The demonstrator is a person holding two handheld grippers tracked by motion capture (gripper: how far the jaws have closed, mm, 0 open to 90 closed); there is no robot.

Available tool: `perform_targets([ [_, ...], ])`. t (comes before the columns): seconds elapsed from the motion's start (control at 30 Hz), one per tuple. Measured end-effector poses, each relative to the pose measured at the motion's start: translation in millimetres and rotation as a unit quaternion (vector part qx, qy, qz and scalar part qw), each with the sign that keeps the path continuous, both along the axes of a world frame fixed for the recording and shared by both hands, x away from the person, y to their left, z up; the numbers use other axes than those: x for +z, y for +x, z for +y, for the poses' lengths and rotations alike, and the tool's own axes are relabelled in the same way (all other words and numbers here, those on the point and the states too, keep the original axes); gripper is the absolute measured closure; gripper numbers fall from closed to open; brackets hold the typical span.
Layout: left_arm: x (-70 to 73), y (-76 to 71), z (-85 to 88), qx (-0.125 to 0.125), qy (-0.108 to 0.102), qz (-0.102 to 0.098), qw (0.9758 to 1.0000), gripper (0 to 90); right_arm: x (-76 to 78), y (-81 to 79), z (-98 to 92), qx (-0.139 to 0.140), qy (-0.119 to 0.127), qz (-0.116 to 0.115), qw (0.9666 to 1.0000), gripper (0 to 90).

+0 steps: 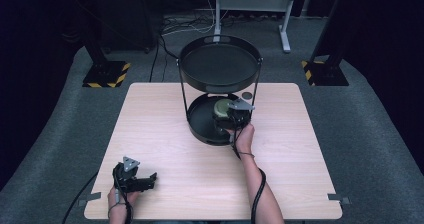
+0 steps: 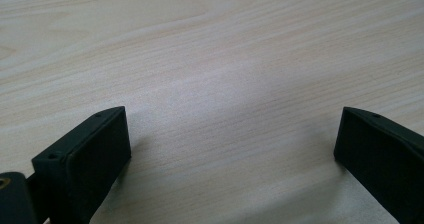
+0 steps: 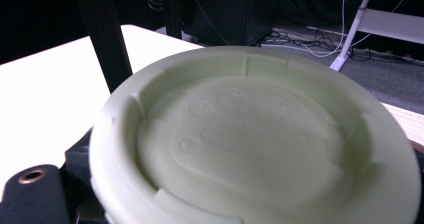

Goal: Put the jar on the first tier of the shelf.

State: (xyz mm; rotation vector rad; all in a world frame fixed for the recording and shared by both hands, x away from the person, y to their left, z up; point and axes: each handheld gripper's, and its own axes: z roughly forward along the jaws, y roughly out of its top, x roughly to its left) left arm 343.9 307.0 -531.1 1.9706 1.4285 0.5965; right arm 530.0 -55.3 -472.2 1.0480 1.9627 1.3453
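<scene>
Your right hand-held gripper was over the lower tray of the two-tier stand, with the pale green lid close against its camera; whether its jaws were clamped on the lid could not be told, as they were covered. Your left hand-held gripper rested on the worktop, jaws wide apart and holding nothing. I judged the lid at the lower tray, either arriving or leaving; release or lift remained. The upper tray hid part of the lower one.
</scene>
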Motion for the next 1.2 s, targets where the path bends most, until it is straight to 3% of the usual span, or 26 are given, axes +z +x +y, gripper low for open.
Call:
perform_targets([
  [0.13,0.0,0.0,0.0,0.000,0.000,0.000,1.0000,1.2,1.4,-1.1,0.7,-0.003,-0.005,0.005,1.0000,10.4],
  [0.23,0.0,0.1,0.1,0.000,-0.001,0.000,1.0000,1.2,4.8,-1.7,0.5,0.001,-0.012,0.014,0.9998,1.1],
  [0.33,0.0,0.1,0.1,0.000,-0.001,0.000,1.0000,1.2,10.4,-6.0,-2.1,0.010,-0.014,0.020,0.9997,0.0],
  [0.57,0.0,0.0,0.0,0.000,0.000,0.000,1.0000,1.2,20.3,-34.5,-18.9,0.015,-0.050,0.026,0.9983,0.0],
  [0.87,0.1,0.0,0.0,0.000,0.000,0.000,1.0000,1.3,16.7,-83.0,-76.8,-0.016,-0.054,0.041,0.9976,0.0],
  [1.03,0.0,0.0,-0.1,0.000,0.000,0.000,1.0000,1.3,3.4,-110.9,-113.6,-0.044,-0.062,0.064,0.9951,0.0],
  [1.2,0.1,0.0,-0.1,0.000,0.000,0.000,1.0000,1.2,-13.4,-137.0,-144.8,-0.074,-0.051,0.084,0.9924,0.0],
])
